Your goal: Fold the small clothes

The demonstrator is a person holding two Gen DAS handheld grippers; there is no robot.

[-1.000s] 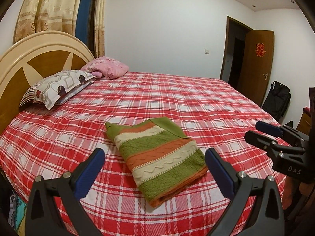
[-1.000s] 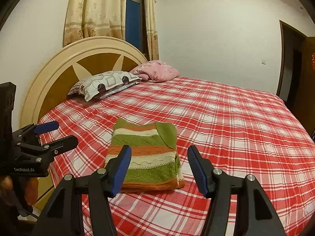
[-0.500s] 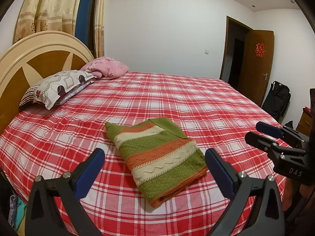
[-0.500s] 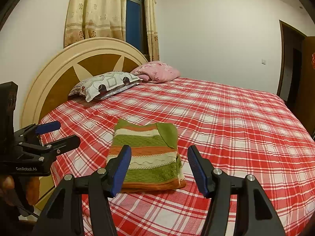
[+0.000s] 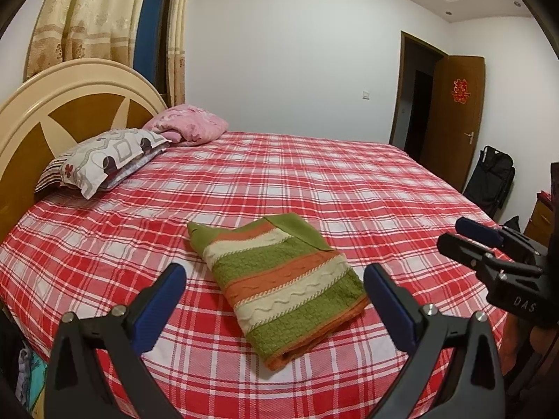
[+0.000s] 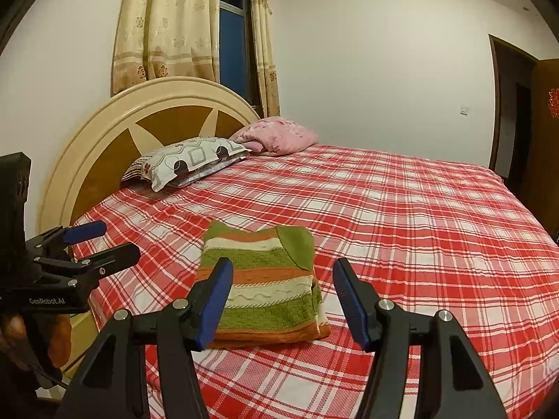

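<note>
Now seen: folded striped sweater [image 5: 283, 286] flat on the plaid bed [image 5: 314, 181]; left tongs [image 5: 276, 303] and right tongs [image 6: 283, 300] both spread, pinching nothing.

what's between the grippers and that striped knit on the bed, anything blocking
Nothing visible. The folded striped knit lies alone on the plaid bedspread, with the open right gripper and open left gripper held clear in front of it.

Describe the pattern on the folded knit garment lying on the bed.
Horizontal green, orange and cream stripes on the folded knit garment; clearest in the left wrist view.
</note>
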